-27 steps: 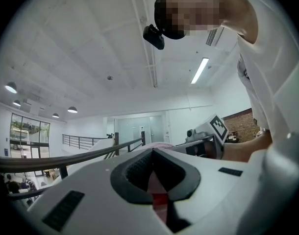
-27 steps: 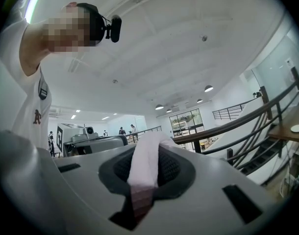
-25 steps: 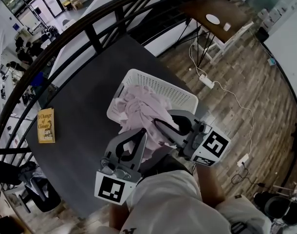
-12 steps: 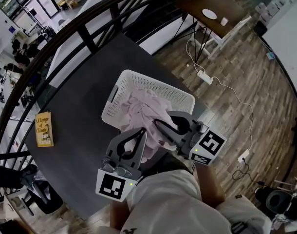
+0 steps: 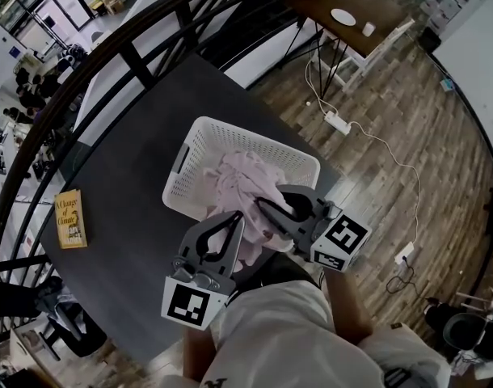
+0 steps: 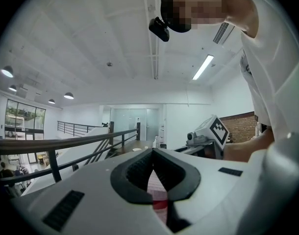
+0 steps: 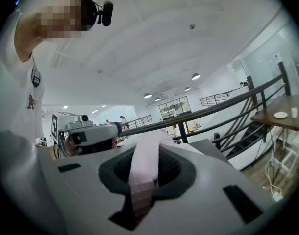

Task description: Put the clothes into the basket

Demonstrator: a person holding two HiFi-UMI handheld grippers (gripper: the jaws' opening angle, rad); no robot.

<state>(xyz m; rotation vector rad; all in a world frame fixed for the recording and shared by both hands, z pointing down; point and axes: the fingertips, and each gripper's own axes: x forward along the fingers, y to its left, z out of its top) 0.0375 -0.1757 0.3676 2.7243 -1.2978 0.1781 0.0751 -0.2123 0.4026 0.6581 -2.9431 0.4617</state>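
The left gripper point(image 5: 235, 220) and right gripper point(image 5: 263, 207) are each pinching bunched folds of the pink garment point(image 5: 243, 176). It is looking light and limp.

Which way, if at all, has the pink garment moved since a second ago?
Yes. Gripped by the left gripper and right gripper, the pink garment has sunk into the white basket, baring more of its left wall.

Lighting: bright, even; ceiling lights point(image 6: 203, 66) and windows point(image 6: 22, 119). Shadows: faint, soft. Distortion: strong fisheye curvature, black vignetted corners, all views. Focus: close foreground soft.
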